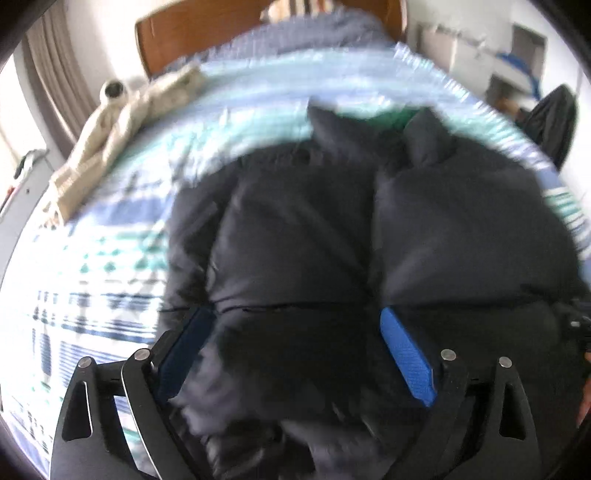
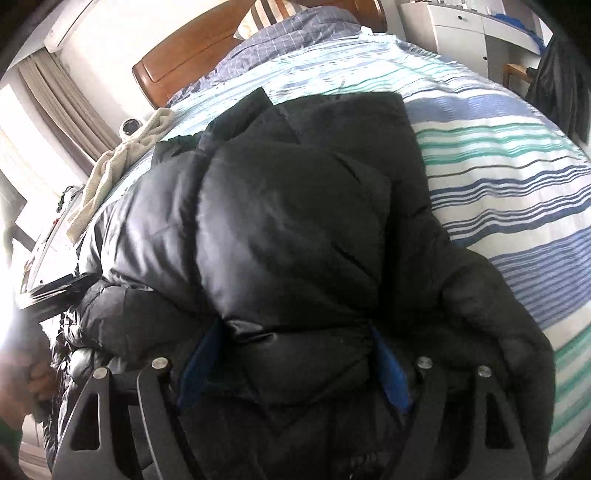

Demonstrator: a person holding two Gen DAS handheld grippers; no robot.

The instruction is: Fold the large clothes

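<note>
A black puffer jacket (image 1: pixel 295 221) lies bunched on the striped bed (image 1: pixel 110 258), its collar pointing toward the headboard. My left gripper (image 1: pixel 295 332) is down at the jacket's near end with its blue pads (image 1: pixel 406 354) wide apart, open, and puffy fabric fills the gap. In the right wrist view the jacket (image 2: pixel 277 221) covers the bed's left half. There my right gripper (image 2: pixel 295 350) stands just as wide, open and sunk into the padding, with fabric lapping over both pads (image 2: pixel 391 373).
A beige towel (image 1: pixel 110 129) (image 2: pixel 110 173) lies along the bed's left edge beside a small round object (image 1: pixel 112 90). The wooden headboard (image 2: pixel 177 62) and a checked quilt (image 2: pixel 295 33) are at the far end. Dark clothing (image 2: pixel 557 74) hangs at the right. A person's hand (image 2: pixel 33 376) shows at lower left.
</note>
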